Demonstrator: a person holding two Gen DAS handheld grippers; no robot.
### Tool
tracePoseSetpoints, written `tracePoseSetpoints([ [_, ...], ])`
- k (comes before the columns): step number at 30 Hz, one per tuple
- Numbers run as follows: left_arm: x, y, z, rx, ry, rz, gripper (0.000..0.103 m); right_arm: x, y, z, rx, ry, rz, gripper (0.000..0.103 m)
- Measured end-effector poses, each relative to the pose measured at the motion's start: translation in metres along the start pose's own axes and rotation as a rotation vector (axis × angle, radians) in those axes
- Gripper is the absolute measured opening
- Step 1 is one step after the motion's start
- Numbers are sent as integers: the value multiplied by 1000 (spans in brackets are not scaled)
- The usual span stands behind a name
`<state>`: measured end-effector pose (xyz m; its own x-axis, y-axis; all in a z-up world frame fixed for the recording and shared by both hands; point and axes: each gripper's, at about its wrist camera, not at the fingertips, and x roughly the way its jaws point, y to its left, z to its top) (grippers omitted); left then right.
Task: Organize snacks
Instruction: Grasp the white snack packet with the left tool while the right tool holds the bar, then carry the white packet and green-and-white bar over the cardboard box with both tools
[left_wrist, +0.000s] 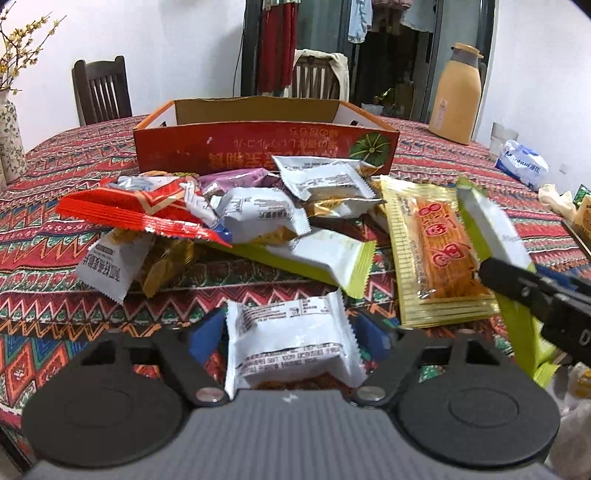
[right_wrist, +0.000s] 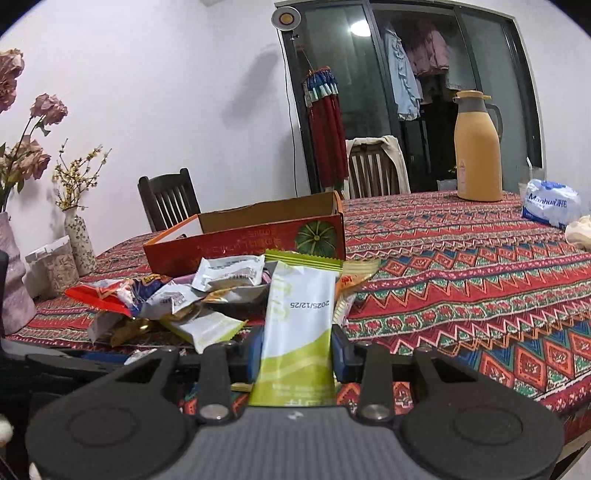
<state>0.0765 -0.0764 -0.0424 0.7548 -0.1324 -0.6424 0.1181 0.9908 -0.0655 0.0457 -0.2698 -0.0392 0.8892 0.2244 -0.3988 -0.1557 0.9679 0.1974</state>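
Observation:
A pile of snack packets (left_wrist: 236, 218) lies on the patterned tablecloth before an open red cardboard box (left_wrist: 266, 147). My left gripper (left_wrist: 291, 336) is shut on a white snack packet (left_wrist: 291, 343), held just above the cloth. My right gripper (right_wrist: 295, 354) is shut on a long white and green packet (right_wrist: 299, 325), held upright; it shows at the right of the left wrist view (left_wrist: 487, 229). The box (right_wrist: 255, 236) stands behind the pile (right_wrist: 192, 299) in the right wrist view. A yellow packet with an orange strip (left_wrist: 439, 251) lies flat to the right.
A tan thermos jug (left_wrist: 456, 99) and a blue-white tissue pack (left_wrist: 522, 166) stand at the far right. Vases with flowers (right_wrist: 77, 236) and a jar (right_wrist: 55, 266) stand at the left edge. Wooden chairs (left_wrist: 99, 92) stand behind the table.

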Motion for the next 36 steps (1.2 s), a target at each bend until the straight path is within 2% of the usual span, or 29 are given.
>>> tracePoseSetpoints([
  [3, -1, -1, 0, -1, -6, -8, 61, 1, 0, -2, 5, 3, 4, 36],
  [8, -5, -1, 0, 4, -18, -15, 57, 1, 2, -5, 1, 4, 4, 36],
  [24, -37, 2, 4, 29, -114, -37, 56, -1, 9, 2, -19, -12, -7, 36],
  [36, -59, 4, 32, 43, -229, -54, 56, 2, 22, 22, -58, -51, -12, 36],
])
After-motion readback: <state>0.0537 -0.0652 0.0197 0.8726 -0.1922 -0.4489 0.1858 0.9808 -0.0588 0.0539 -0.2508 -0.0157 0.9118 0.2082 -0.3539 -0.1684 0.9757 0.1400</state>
